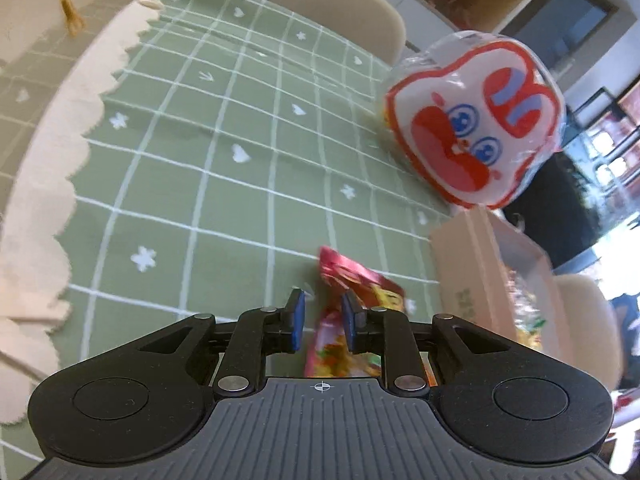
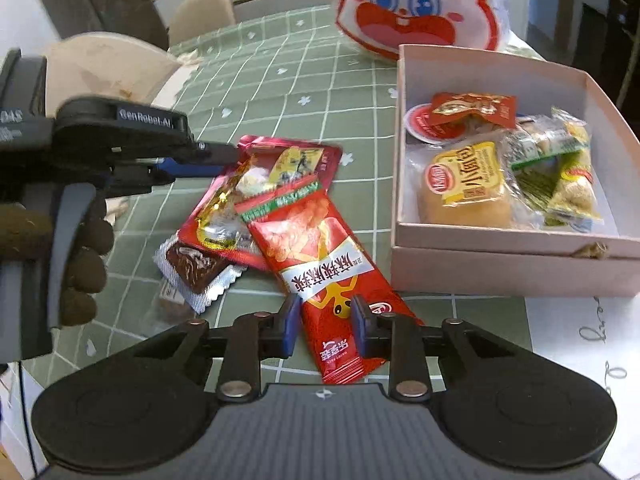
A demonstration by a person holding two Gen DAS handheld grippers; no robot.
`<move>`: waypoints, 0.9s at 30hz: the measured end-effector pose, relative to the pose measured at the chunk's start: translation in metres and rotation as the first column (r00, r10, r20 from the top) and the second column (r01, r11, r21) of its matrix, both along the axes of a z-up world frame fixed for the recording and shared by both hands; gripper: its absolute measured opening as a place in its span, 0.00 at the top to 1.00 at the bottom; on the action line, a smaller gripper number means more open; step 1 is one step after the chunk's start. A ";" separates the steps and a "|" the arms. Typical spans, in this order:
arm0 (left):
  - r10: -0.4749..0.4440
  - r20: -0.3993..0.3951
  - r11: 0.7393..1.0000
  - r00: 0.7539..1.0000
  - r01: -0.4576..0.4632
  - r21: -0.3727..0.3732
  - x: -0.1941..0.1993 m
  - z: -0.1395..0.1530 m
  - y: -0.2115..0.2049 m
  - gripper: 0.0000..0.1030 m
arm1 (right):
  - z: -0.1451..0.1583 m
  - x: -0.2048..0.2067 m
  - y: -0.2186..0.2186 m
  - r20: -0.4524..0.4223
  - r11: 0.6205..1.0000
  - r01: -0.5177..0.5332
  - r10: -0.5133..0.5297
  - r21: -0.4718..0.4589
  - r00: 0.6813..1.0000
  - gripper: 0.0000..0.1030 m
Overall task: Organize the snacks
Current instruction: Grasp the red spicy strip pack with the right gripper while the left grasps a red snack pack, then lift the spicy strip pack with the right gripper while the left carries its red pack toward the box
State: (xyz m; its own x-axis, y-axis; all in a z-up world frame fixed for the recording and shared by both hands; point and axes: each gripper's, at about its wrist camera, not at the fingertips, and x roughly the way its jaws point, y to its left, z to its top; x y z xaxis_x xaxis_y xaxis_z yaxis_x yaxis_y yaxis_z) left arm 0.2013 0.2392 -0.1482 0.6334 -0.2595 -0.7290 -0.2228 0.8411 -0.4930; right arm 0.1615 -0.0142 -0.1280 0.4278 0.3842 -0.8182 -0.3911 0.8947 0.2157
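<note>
— Where are the snacks?

— In the right wrist view, a loose pile lies at the middle of the frame on the green checked tablecloth (image 2: 280, 80): a long red packet (image 2: 320, 264), a red and gold packet (image 2: 260, 184) and a silver-edged chocolate wafer (image 2: 196, 268). The pink box (image 2: 512, 268) at the right already has a small bread pack (image 2: 468, 184) and other packets in it. A big bag with a cartoon face (image 2: 416, 4) stands at the top, just behind the box.

— And the grippers?

— The right gripper (image 2: 325, 328) at the bottom has its fingers a little apart on either side of the long red packet's near end; I cannot tell whether they grip it. The left gripper (image 2: 216, 156) reaches in from the left to the red and gold packet's corner. In its own view the left gripper's fingers (image 1: 298, 320) sit narrow around that packet, contact unclear.
</note>
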 end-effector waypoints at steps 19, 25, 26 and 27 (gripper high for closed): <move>-0.288 0.061 0.950 0.956 0.293 -0.112 0.008 0.020 -0.050 0.65 | -0.008 0.004 -0.004 -0.016 0.996 -0.041 0.043 0.080 0.999 0.62; -0.250 -0.001 0.964 0.968 0.249 -0.090 0.024 0.005 -0.067 0.61 | -0.009 0.001 -0.008 -0.023 0.995 -0.044 0.046 0.094 0.999 0.76; -0.239 -0.002 0.966 0.971 0.237 -0.101 0.022 0.005 -0.066 0.62 | -0.008 -0.001 -0.008 -0.024 0.994 -0.058 0.061 0.091 0.998 0.81; -0.234 -0.002 0.966 0.972 0.232 -0.114 0.019 0.006 -0.066 0.64 | -0.008 -0.001 -0.009 -0.032 0.993 -0.074 0.077 0.092 0.996 0.84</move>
State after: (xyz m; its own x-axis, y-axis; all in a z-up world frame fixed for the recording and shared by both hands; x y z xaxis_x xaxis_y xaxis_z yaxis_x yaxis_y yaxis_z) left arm 0.2202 0.1736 -0.1420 0.5352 -0.4792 -0.6957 -0.0354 0.8101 -0.5852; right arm 0.1602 -0.0227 -0.1364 0.3656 0.4875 -0.7929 -0.4475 0.8390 0.3095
